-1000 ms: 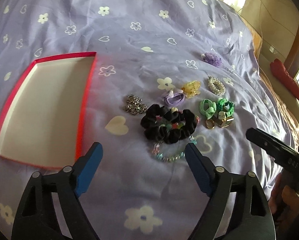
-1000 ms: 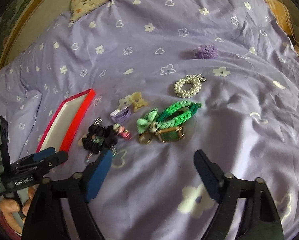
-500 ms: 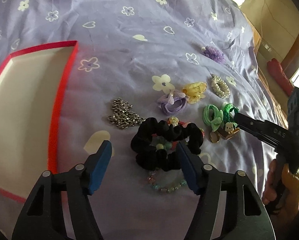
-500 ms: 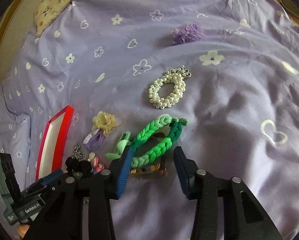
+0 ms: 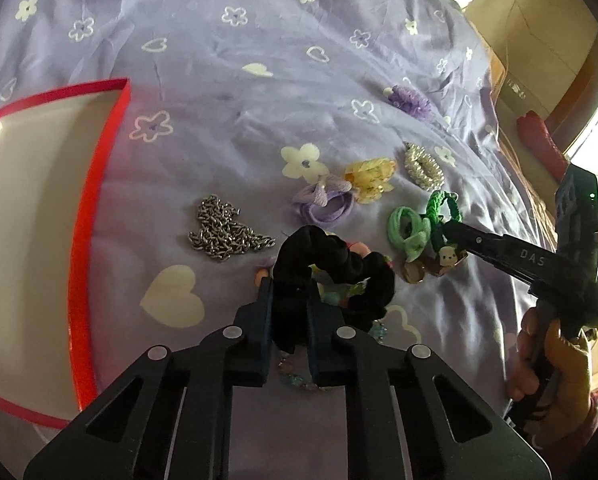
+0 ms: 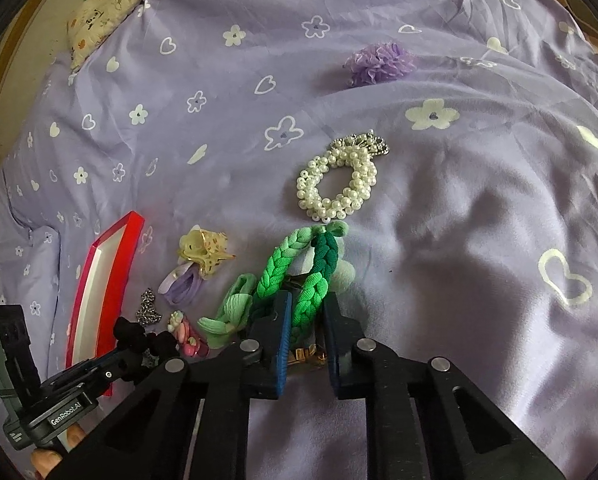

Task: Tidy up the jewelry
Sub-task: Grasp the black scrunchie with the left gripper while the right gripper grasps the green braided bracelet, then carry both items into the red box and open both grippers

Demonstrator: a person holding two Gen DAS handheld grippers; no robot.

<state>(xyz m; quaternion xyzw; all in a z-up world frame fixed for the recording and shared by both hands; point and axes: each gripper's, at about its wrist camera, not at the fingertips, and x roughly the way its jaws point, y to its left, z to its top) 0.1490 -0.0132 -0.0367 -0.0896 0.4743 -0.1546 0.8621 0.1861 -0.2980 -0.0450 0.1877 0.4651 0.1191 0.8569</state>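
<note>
Black fabric fills the nearest part of the left wrist view: the left gripper (image 5: 289, 300) has just been closing, and its jaws now stand narrow with a bunched fold of the black scrunchie (image 5: 335, 268) pinched between them; under the scrunchie lies a beaded bracelet (image 5: 299, 378), part of it showing below the jaws, and the pads may have caught a bead strand too, though that is hidden. Beside the scrunchie, toward the red-rimmed tray (image 5: 99, 184), sits a heap of silver chain (image 5: 227, 232); the tray itself looks empty. On the scrunchie's other side the right gripper (image 6: 305, 320) has likewise just been closing, and its jaws pinch one strand of the green braided band (image 6: 299, 276), with a pale green tie (image 6: 231, 312) and some gold hardware close against it. Beyond the scrunchie come a lilac hair tie (image 5: 325, 204) and a yellow clip (image 5: 371, 178), touching each other; farther again a pearl bracelet (image 6: 337, 186); farthest, a purple flower piece (image 6: 379, 62) on the lilac bedspread (image 6: 479, 220).

Risks, as I judge them: lifting the scrunchie could drag the bracelet along and drop it short of the tray, since the two overlap; the grip on soft cloth is shallow, so a quick swing may let it slip; the braided band may pull its neighbours with it, because they lie tangled.
</note>
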